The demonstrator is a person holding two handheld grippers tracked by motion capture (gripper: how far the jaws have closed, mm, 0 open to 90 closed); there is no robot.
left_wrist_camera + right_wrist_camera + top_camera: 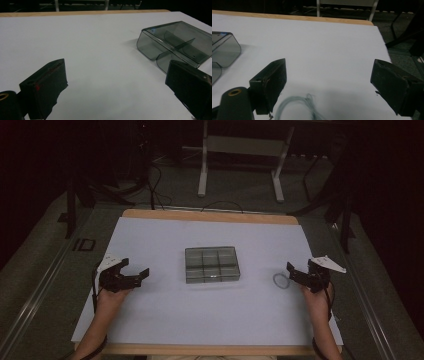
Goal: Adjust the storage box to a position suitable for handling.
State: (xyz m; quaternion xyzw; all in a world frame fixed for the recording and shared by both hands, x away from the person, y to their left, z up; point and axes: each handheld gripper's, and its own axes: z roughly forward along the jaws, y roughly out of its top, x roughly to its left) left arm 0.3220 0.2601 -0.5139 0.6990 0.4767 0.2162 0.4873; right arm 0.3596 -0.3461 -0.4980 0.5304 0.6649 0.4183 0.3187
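**Two open claws beside a smoky compartment box on a white worktop**

At the centre of the high view, a translucent grey plastic compartment box [212,264] lies flat on the white worktop [200,320]. Dividers split it into six cells in two rows of three; nothing can be made out inside any cell. No label or writing can be read on it.

At the left of the high view, the left claw [135,268] rests on the worktop, well apart from the box and pointing toward it. Its jaws stand wide with nothing between them. In the left gripper view the box [175,42] sits at the upper right.

At the right, the right claw [294,271] is likewise spread wide and holds nothing. A thin pale loop, like a rubber band [281,280], lies on the worktop just beside its tips. In the right gripper view the loop [297,107] appears at the bottom centre, between the jaws, blurred.
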